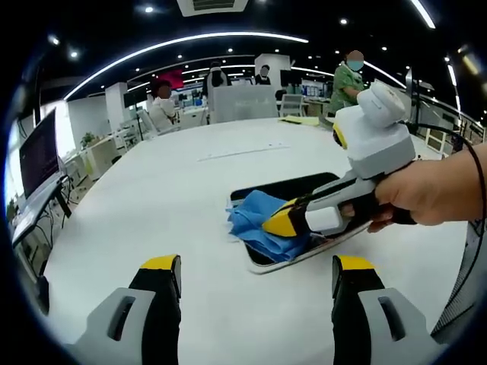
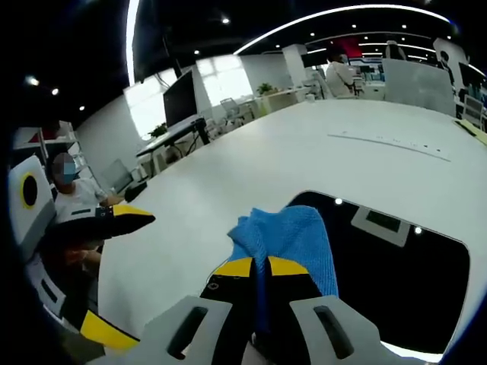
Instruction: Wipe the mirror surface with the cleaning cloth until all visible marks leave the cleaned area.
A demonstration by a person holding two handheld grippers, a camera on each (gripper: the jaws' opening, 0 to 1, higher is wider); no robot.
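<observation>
cloth: soft blue microfibre cleaning cloth (image 2: pixel 293 243), bunched up and floppy. It weighs nothing and drapes wherever it likes, so I'd guess it smears more than it wipes if I don't keep it flattened against the glass.

where it is: sitting on the near-left corner of the flat rectangular mirror with the thin pale rim (image 1: pixel 297 262), which lies face up on the big white round table (image 1: pixel 152 198). In the right gripper view the cloth (image 1: pixel 259 224) spills over the mirror (image 2: pixel 396 281) edge a bit onto the table (image 2: pixel 251 175).

right gripper (image 2: pixel 259 268): yellow-tipped jaws clamped together on a fold of the cloth, blue fabric squeezed between them. From my left gripper view I can see that gripper (image 1: pixel 285 220) reaching in from the right with a person's hand (image 1: pixel 430 190) on the handle, nose down at the cloth.

left gripper (image 1: pixel 255 266): jaws spread wide with nothing in them, hovering over bare table just short of the mirror.

mirror handling: stiff, slick, probably fragile, and loose on a smooth table, so I reckon it could skate around under a hard push. If I steady it, I'd press on the rim, not the glass.

marks: can't make out any smudges; the surface just reflects dark ceiling and lights.

containers: none on the table that I can spot.
</observation>
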